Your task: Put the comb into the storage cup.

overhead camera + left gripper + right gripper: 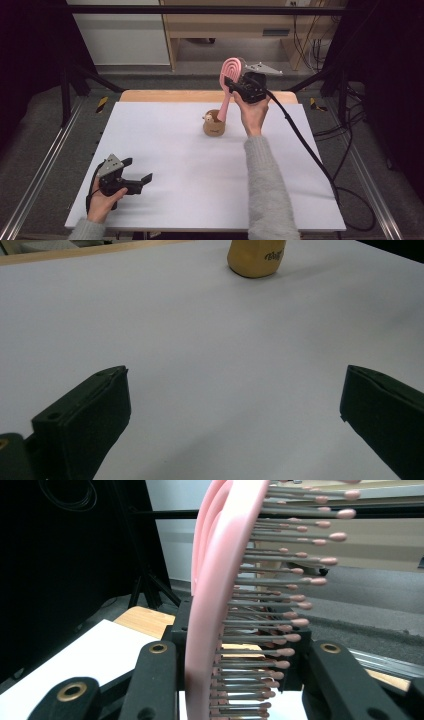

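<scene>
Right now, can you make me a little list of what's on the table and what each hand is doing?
table: white top
cup: tan, monkey face, stands mid-table
brush: pink, upright, handle end in the cup
right gripper: shut on the brush head, above the cup
left gripper: open, holds nothing, near corner of the table
bristles: pink-tipped, seen in the right gripper view

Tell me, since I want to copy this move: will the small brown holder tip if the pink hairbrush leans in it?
Probably somewhat tippy. The brown holder looks short and small, while the pink hairbrush rises far above it at a slant, so its head would lever the rim. The brush looks stiff, staying straight in the right gripper. The white table seems smooth, so the holder may slide.
</scene>
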The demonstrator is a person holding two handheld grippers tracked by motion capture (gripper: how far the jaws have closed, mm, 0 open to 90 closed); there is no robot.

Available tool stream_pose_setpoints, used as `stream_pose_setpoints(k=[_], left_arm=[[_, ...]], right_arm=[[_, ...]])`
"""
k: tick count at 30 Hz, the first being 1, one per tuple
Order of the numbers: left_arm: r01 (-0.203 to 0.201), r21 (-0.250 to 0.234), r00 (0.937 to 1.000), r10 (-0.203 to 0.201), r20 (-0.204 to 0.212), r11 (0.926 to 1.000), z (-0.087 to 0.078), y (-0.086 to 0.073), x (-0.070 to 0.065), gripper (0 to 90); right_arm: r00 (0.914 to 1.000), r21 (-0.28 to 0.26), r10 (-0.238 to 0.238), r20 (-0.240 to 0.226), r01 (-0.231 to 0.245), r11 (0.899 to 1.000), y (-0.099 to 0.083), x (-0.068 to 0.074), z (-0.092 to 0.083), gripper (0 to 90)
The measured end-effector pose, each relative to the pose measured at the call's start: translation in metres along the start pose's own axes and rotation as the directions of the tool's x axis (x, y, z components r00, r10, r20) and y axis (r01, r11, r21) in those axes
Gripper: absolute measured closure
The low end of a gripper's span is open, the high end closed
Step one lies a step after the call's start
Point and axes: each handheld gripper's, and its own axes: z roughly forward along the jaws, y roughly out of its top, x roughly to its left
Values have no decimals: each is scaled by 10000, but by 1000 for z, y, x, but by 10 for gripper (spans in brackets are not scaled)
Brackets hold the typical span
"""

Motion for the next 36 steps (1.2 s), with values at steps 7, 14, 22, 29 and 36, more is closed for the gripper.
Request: stream_pose_setpoints(k=[7, 14, 22, 29, 36], left_arm=[[31, -10, 10000, -31, -5, 10000, 0, 0, 1, 0], [4, 52, 10000, -4, 1, 10000, 1, -1, 1, 0], [3, 63, 10000, -3, -3, 10000, 1, -1, 1, 0], [24, 58, 10000, -24, 3, 10000, 1, -2, 2, 0], [3, 61, 10000, -3, 7, 10000, 1, -1, 1, 0]], right_arm=[[9999, 56, -17, 156, 16, 10000, -1, -3, 8, 630], [9997, 104, 18, 263, -21, 9999, -3, -5, 16, 630], [9993, 133, 82, 362, -87, 9999, -7, -6, 24, 630], [9993, 245, 84, 364, -93, 9997, -13, -6, 33, 630], [9993, 407, 71, 376, -86, 9991, -19, -4, 41, 630]])
